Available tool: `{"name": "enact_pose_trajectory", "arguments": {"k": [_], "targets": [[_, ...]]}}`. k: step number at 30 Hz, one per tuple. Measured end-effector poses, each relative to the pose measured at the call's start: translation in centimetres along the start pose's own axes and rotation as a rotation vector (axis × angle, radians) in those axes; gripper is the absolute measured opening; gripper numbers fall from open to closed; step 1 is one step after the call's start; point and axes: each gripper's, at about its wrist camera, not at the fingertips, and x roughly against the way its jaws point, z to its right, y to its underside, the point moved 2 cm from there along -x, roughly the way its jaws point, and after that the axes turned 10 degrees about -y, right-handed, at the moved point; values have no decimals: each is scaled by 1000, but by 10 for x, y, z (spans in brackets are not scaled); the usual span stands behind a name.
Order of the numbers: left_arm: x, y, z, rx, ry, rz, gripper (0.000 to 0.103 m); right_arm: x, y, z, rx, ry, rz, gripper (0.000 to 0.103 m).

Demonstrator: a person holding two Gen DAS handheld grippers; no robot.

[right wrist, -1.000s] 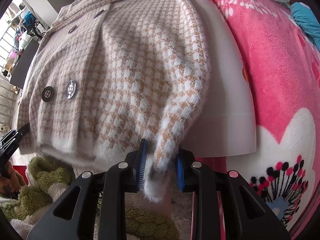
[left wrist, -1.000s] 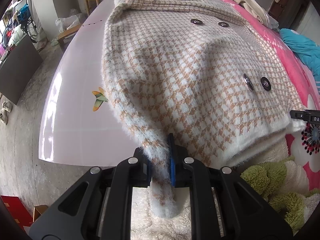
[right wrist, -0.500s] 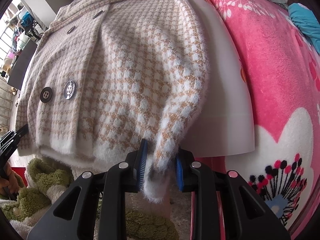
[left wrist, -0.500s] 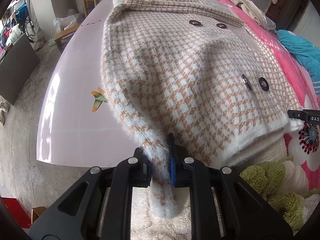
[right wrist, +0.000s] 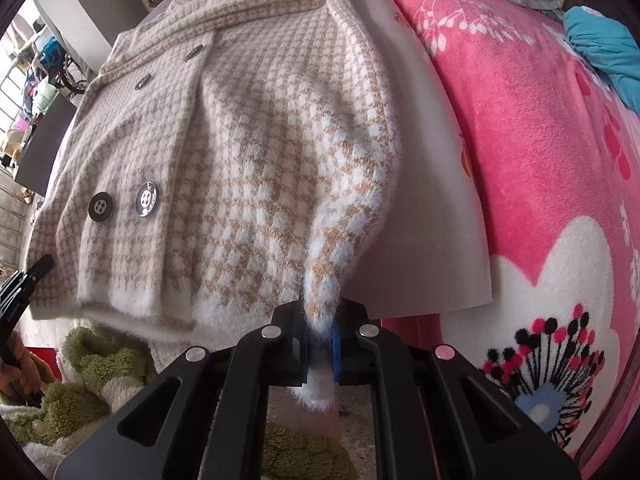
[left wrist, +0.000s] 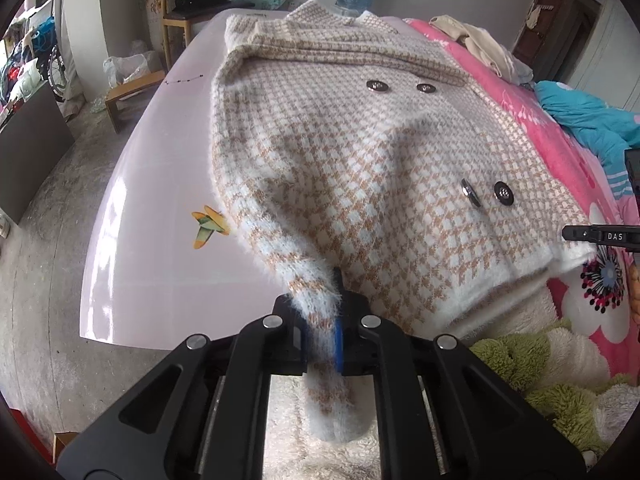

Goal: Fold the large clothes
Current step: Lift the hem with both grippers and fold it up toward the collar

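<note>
A fluffy beige-and-white houndstooth coat point(left wrist: 360, 168) with dark buttons lies front up on a pale pink board point(left wrist: 152, 200). My left gripper point(left wrist: 320, 328) is shut on the cuff end of the coat's left sleeve point(left wrist: 320, 304) at the board's near edge. My right gripper point(right wrist: 320, 340) is shut on the cuff of the right sleeve point(right wrist: 324, 292), pulled off the board's point(right wrist: 432, 220) near edge. The coat point(right wrist: 240, 152) fills the right wrist view too. Both cuffs hang down past the jaws.
A pink flowered blanket point(right wrist: 540, 160) covers the bed to the right, with a teal garment point(left wrist: 588, 120) and cream clothes point(left wrist: 480, 44) on it. A green and white plush point(left wrist: 540, 368) lies below the hem. Concrete floor, a stool point(left wrist: 132, 96) and clutter lie left.
Both grippers have pulled back and lifted slightly with the sleeves, so more of the far room shows. The right jaws have closed tighter on the cuff.
</note>
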Motion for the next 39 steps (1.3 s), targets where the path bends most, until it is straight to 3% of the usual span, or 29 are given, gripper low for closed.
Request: {"name": "enact_pose_trajectory", "arguments": {"k": [7,12,23,27,31,35,39], "targets": [[29,-28,-32,112,99,104,7,55,-19,4,-40,-96,161,7],[29,-55,-49,188,147,135,7,79,-41,-1,-27,-166,265,7],[-13,-109,-79,419,330,65,11,51,-130,-1,-29,-376,423,8],[-33,-132,-83,479,363,44,13,13,-173,8,-86,-470,420,8],[-55,-151,-86,523,363,5,17,-30,-204,26,-190,-538,361,13],[-68,-158,-92,584,407,-40,22,-46,-209,38,-228,-587,341,26],[-76,-157,-98,654,491,-77,37,-44,-199,46,-229,-602,354,34]]}}
